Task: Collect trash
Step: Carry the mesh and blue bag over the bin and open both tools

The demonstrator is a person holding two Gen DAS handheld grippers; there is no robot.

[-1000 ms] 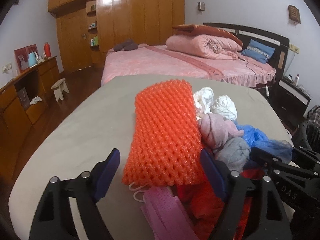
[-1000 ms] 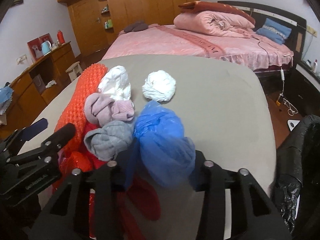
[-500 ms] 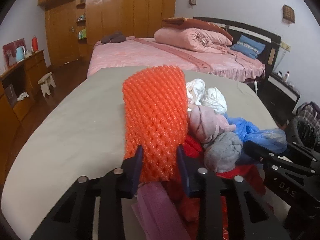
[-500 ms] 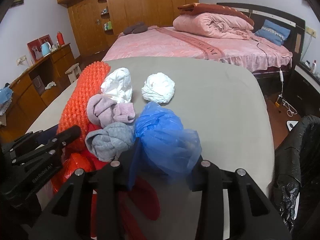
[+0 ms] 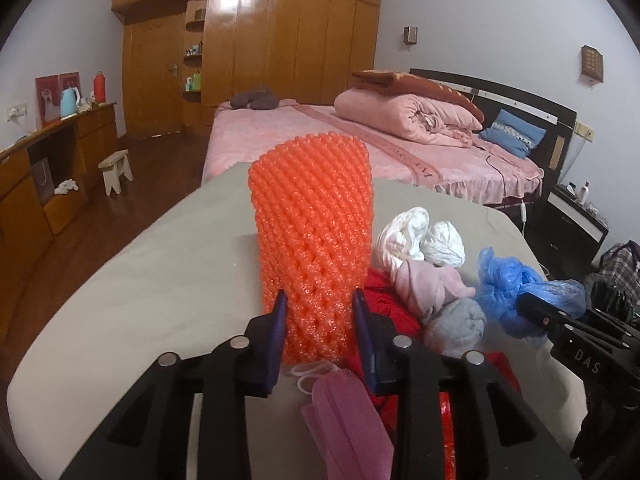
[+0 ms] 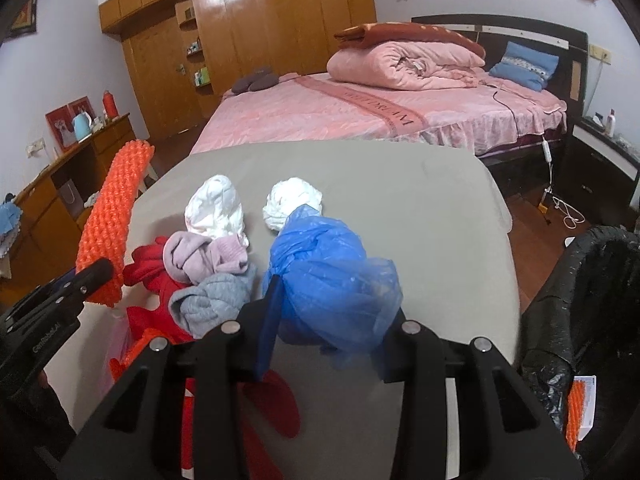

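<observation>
Bedroom furniture fills the background: a pink bed [image 6: 380, 120] at the far side and a wooden wardrobe [image 5: 256, 52] behind it, with the grey table [image 6: 420, 208] nearer to me carrying the trash pile. At the right edge stands a bin lined with a black trash bag [image 6: 580, 288], its mouth mostly cut off by the frame, so I cannot tell how wide it gapes.

I hold the orange foam net [image 5: 314, 240] upright, my left gripper [image 5: 320, 328] pinching its near end between the blue pads. That net is springy and tall; I judge it could flop sideways or slide out if I swing fast toward the bag.

My right gripper [image 6: 332, 320] is closed around the blue plastic bag [image 6: 332, 272], though the film hides the right pad, so how firm the hold is I cannot say. Thin plastic may slip free or snag the grey cloth ball [image 6: 212, 296] just beside it.

Two white paper wads [image 6: 256, 208] sit farther out; a pink mask [image 5: 348, 420] lies under my left gripper, partly hidden.
</observation>
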